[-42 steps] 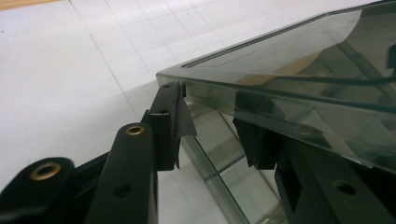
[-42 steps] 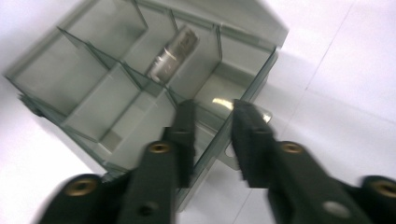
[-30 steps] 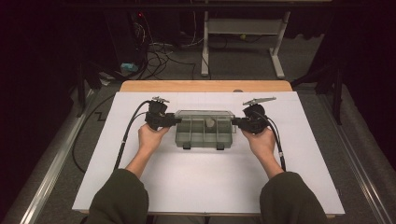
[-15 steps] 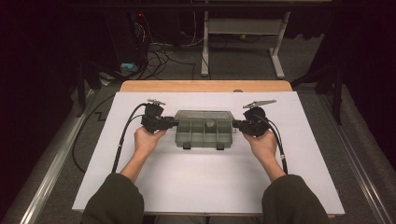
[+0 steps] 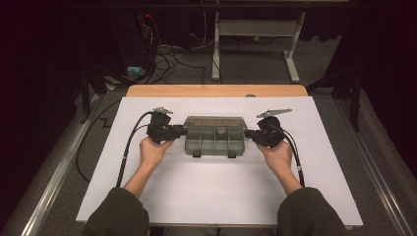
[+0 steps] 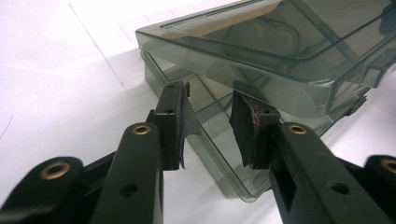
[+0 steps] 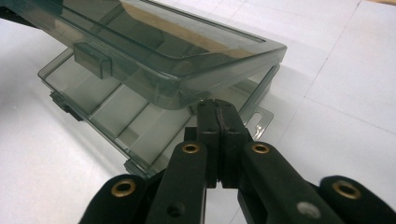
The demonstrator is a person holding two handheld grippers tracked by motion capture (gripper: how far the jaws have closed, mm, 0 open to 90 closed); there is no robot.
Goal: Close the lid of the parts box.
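Both hands have edged the box [image 5: 215, 136] a bit farther up the bench [image 5: 216, 196] vs 1 s ago; lid now lifted, tilted over the base. Left gripper [image 6: 212, 116] at the box's left end; fingers [image 6: 173, 122] apart, either side of the base's end wall, not clamped. Right gripper [image 7: 218, 122] at the right end; fingers together, tips under the lid's edge; can't tell if they pinch anything. Box sits mid-bench between the grippers.

Smoky clear compartment box [image 5: 215, 137], lid ajar
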